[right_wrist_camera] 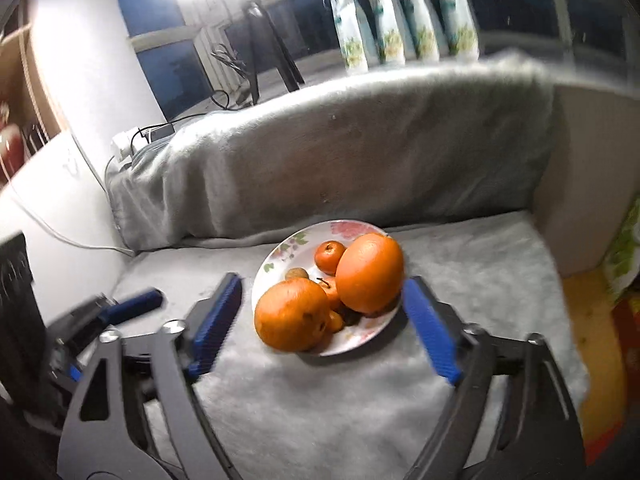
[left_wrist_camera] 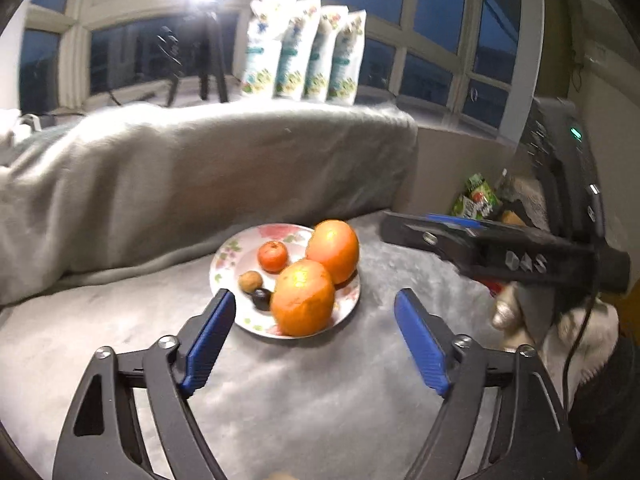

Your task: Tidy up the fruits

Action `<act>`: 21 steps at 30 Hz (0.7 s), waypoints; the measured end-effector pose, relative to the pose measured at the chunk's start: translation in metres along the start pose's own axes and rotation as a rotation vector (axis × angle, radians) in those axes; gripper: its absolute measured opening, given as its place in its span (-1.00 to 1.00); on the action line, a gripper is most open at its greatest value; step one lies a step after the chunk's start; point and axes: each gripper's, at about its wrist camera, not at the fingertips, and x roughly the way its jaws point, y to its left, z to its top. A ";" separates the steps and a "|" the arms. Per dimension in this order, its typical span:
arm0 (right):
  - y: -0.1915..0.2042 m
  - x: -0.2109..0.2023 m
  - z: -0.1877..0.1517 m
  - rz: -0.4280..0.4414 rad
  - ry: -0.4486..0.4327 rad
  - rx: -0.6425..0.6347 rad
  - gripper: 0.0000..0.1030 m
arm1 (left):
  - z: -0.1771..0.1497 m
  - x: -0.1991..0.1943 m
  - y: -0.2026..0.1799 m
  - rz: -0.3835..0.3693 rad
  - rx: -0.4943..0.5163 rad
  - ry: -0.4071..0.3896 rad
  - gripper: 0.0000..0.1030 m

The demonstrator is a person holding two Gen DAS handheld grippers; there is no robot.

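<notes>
A floral white plate (left_wrist_camera: 228, 256) (right_wrist_camera: 280, 256) sits on the grey plush seat. On it lie two large oranges (left_wrist_camera: 304, 298) (left_wrist_camera: 334, 250), a small red-orange fruit (left_wrist_camera: 272, 256), a brown nut-like fruit (left_wrist_camera: 250, 281) and a dark fruit (left_wrist_camera: 262, 299). In the right wrist view the oranges (right_wrist_camera: 294, 314) (right_wrist_camera: 370, 272) hide smaller fruits. My left gripper (left_wrist_camera: 316, 300) is open and empty, just short of the plate. My right gripper (right_wrist_camera: 324, 286) is open and empty, its jaws on either side of the plate; it also shows from the side in the left wrist view (left_wrist_camera: 400, 226).
A grey blanket-covered backrest (left_wrist_camera: 200, 172) rises behind the plate. Several white printed pouches (left_wrist_camera: 304, 52) and a tripod (left_wrist_camera: 208, 60) stand on the window ledge. Snack packets (left_wrist_camera: 476, 198) lie at the right. A power strip with cables (right_wrist_camera: 136, 140) sits at the left.
</notes>
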 end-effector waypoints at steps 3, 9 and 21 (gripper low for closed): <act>0.008 -0.018 -0.013 -0.076 -0.044 -0.038 0.77 | -0.005 -0.016 0.000 0.045 0.008 -0.037 0.59; 0.022 -0.045 -0.039 -0.213 -0.117 -0.118 0.90 | -0.011 -0.035 0.003 0.071 -0.014 -0.084 0.61; 0.029 -0.055 -0.067 -0.289 -0.133 -0.138 0.91 | -0.024 -0.044 -0.001 0.096 -0.003 -0.099 0.68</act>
